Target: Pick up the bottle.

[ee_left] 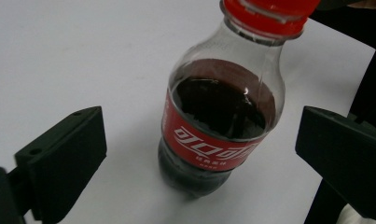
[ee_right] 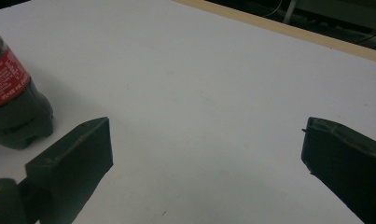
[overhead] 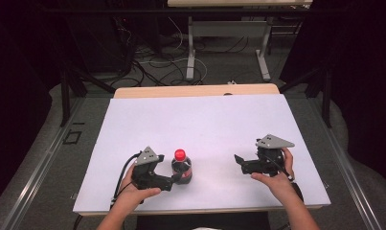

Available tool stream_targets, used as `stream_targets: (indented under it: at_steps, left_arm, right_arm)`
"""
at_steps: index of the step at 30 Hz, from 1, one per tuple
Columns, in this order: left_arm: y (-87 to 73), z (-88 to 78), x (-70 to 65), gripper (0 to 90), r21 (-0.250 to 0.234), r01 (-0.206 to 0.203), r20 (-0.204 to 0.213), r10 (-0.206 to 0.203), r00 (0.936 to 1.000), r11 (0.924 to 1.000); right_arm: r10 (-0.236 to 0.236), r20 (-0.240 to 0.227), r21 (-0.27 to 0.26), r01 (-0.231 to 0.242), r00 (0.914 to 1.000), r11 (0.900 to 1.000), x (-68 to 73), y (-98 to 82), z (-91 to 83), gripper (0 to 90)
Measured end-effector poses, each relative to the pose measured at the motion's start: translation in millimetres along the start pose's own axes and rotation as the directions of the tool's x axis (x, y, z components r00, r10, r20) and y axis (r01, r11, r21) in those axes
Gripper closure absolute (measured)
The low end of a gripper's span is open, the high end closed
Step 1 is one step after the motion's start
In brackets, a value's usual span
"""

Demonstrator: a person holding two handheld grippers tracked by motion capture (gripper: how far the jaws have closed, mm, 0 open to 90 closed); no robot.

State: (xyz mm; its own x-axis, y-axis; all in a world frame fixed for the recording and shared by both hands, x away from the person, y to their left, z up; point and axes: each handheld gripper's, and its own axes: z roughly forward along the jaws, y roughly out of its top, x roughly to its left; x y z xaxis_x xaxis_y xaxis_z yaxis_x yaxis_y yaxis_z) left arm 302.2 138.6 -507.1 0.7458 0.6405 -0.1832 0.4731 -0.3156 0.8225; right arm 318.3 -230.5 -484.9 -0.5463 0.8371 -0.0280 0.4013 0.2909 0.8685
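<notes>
A small cola bottle (overhead: 182, 163) with a red cap, a red label and dark drink stands upright on the white sheet (overhead: 205, 124), left of centre near the front. My left gripper (overhead: 177, 177) reaches it from the left. In the left gripper view the bottle (ee_left: 218, 121) stands between the wide jaws of the left gripper (ee_left: 204, 140), with a gap on each side, so nothing is gripped. My right gripper (overhead: 240, 163) hovers to the bottle's right, pointing left, open and holding nothing. In the right gripper view the bottle's base (ee_right: 13, 107) lies left of the right gripper (ee_right: 209, 154).
The white sheet covers a wooden table whose far edge (overhead: 195, 90) shows bare. Beyond it are floor cables (overhead: 157, 67) and the legs of another table (overhead: 190, 52). Dark curtains flank both sides.
</notes>
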Motion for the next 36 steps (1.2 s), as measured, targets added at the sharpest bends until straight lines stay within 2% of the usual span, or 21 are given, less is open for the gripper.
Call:
stream_targets:
  at_steps: [1, 6, 7, 8, 10, 15, 17, 19, 26, 27, 29, 30, 33, 36]
  left_arm:
    - [-1.4, 3.3, -1.5, 8.6, -0.005, 0.008, -0.002, -0.008, 1.0000, 1.0000]
    - [-4.6, 15.3, -2.7, 15.3, 0.004, -0.023, 0.009, 0.023, 0.9997, 0.9997]
    - [-5.7, 17.3, -4.1, 15.4, 0.003, -0.016, 0.011, 0.016, 0.9998, 0.9999]
    - [-6.5, 18.8, -3.9, 15.8, -0.001, -0.033, 0.003, 0.033, 0.9994, 0.9995]
    - [-8.4, 21.5, -5.7, 16.2, -0.001, -0.028, 0.015, 0.028, 0.9995, 0.9996]
    - [-9.3, 27.0, -7.7, 18.0, 0.003, -0.041, 0.015, 0.041, 0.9991, 0.9992]
    - [-9.3, 27.8, -8.8, 21.9, -0.008, -0.054, -0.016, 0.054, 0.9984, 0.9985]
    - [-10.1, 27.6, -8.2, 26.1, -0.016, -0.051, -0.016, 0.051, 0.9986, 0.9986]
    - [-11.6, 26.9, -10.2, 27.7, -0.028, -0.073, -0.036, 0.072, 0.9968, 0.9970]
    - [-11.5, 26.2, -12.1, 28.1, -0.029, -0.079, -0.046, 0.078, 0.9959, 0.9964]
    - [-10.5, 25.0, -11.8, 28.7, -0.039, -0.092, -0.058, 0.090, 0.9942, 0.9950]
    - [-10.6, 24.5, -11.9, 28.9, -0.050, -0.081, -0.060, 0.078, 0.9951, 0.9955]
    - [-9.8, 22.9, -10.2, 29.6, -0.053, -0.088, -0.061, 0.084, 0.9946, 0.9947]
    - [-10.1, 24.6, -17.2, 29.9, -0.044, -0.139, -0.082, 0.135, 0.9875, 0.9894]
  right_arm:
    - [0.000, -0.006, 0.007, 0.000, 1.0000, 1.000, 0.0, -0.1, 0.0, 1.5]
    - [-0.003, -0.009, 0.006, 0.003, 1.0000, 1.000, 0.4, -1.3, 2.6, 2.2]
    - [-0.003, -0.007, 0.008, 0.003, 1.0000, 1.000, 0.7, -1.5, 2.8, 2.2]
    - [-0.006, -0.010, 0.011, 0.006, 0.9999, 1.000, 0.6, -1.7, 3.3, 2.2]
    - [-0.001, -0.012, 0.016, 0.001, 0.9999, 1.000, 1.4, -2.3, 3.9, 2.2]
    - [-0.005, -0.011, 0.017, 0.005, 0.9999, 1.000, 2.4, -3.3, 5.9, 2.5]
    - [-0.011, -0.018, 0.019, 0.012, 0.9998, 1.000, 2.9, -3.5, 6.7, 2.6]
    - [-0.010, -0.014, 0.018, 0.010, 0.9999, 1.000, 4.2, -3.9, 7.2, 2.8]
    - [-0.016, -0.028, 0.029, 0.016, 0.9995, 0.999, 7.7, -5.1, 10.5, 3.1]
    - [-0.031, -0.031, 0.027, 0.032, 0.9990, 0.999, 8.5, -5.4, 11.9, 3.1]
    - [-0.032, -0.032, 0.027, 0.033, 0.9990, 0.999, 10.0, -5.2, 11.8, 3.6]
    - [-0.028, -0.032, 0.028, 0.029, 0.9991, 0.999, 10.8, -5.2, 11.7, 3.9]
    - [-0.032, -0.040, 0.023, 0.033, 0.9987, 0.999, 12.9, -4.9, 11.5, 4.9]
    - [-0.044, -0.041, 0.023, 0.045, 0.9982, 0.999, 14.3, -4.7, 12.1, 5.2]
